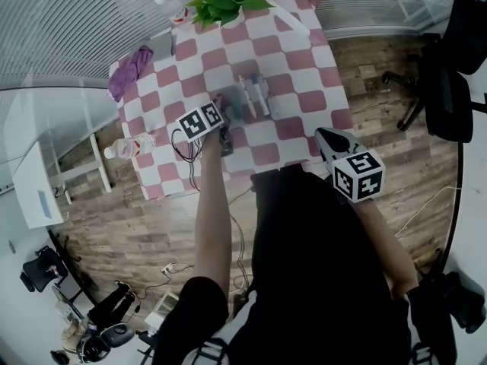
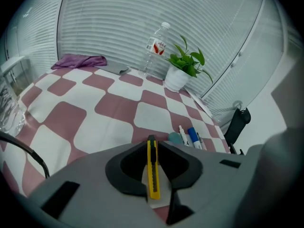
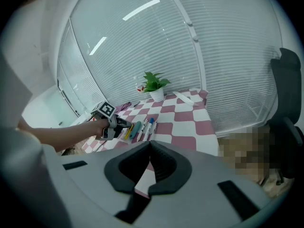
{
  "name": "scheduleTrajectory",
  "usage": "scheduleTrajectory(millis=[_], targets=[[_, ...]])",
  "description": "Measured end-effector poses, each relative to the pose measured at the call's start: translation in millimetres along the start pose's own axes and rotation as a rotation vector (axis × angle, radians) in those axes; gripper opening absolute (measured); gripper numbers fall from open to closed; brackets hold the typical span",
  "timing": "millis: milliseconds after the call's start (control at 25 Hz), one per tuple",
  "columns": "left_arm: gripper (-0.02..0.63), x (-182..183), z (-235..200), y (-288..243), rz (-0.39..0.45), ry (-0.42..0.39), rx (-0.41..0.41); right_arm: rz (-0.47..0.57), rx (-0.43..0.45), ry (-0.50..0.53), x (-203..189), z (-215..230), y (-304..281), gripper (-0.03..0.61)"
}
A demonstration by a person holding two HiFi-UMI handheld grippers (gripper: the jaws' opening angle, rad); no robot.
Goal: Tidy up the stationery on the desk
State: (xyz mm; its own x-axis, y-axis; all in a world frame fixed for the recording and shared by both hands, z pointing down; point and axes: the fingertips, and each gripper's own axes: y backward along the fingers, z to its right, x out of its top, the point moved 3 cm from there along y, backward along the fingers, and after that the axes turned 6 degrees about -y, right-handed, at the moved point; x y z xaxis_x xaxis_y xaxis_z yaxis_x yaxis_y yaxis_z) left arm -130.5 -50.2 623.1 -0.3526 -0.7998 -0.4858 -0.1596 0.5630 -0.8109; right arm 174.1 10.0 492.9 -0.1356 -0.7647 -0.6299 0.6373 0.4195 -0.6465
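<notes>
Plainly, the left claw (image 2: 152,144) had hold of a yellow knife (image 2: 152,170). Its jaws stood only a little apart and pressed on the knife's flat sides, so the knife sat edge-on between them with its dark tip reaching just past the fingertips. In the head view this claw (image 1: 226,143) hung over the near part of the table (image 1: 304,74), which was covered by a pink and white checked cloth. It was just beside a short row of pens (image 1: 255,96). Whether the knife touched the cloth could not be told.

Ahead of the knife lay a teal pen (image 2: 175,138), a white marker (image 2: 184,135) and a blue marker (image 2: 193,137), side by side. Farther back stood a plant (image 2: 187,63) in a white pot (image 2: 176,79) with a water bottle (image 2: 156,51) just beside it. A purple cloth (image 2: 78,61) lay at the far left corner.

The right claw (image 3: 150,146) was closed, its jaws together with nothing between them. It was held off the table's near right edge (image 1: 323,134), well apart from the pens.
</notes>
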Motion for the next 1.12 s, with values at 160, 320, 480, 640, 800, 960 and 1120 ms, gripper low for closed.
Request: scheduleTrajectory(millis=[160,320,480,640,800,960,1120], targets=[[0.078,5.6,7.4,16.5,0.020,-0.045,0.022,0.005,0.011,0.004,-0.5,-1.2,-0.9,0.021],[0.078,14.9,28.3,48.4,0.082,-0.129,0.025,0.013,0.039,0.014,4.6,-7.3,-5.6,0.021],[0.077,21.2,47.7,91.8,0.188,-0.143,0.022,0.035,0.076,0.021,15.8,-21.5,-6.5,0.021],[0.066,19.3,66.7,130.1,0.269,-0.139,-0.011,0.082,0.129,0.029,35.7,-42.0,-5.2,0.021],[0.064,16.7,88.4,169.2,0.320,-0.172,-0.034,0.124,0.170,0.041,52.1,-59.1,-0.6,0.021],[0.054,20.3,104.6,212.6,0.413,-0.194,-0.058,0.152,0.208,0.015,68.7,-69.3,6.6,0.021],[0.051,28.1,115.5,255.5,0.510,-0.233,-0.061,0.192,0.226,0.071,89.5,-74.6,20.0,0.021]])
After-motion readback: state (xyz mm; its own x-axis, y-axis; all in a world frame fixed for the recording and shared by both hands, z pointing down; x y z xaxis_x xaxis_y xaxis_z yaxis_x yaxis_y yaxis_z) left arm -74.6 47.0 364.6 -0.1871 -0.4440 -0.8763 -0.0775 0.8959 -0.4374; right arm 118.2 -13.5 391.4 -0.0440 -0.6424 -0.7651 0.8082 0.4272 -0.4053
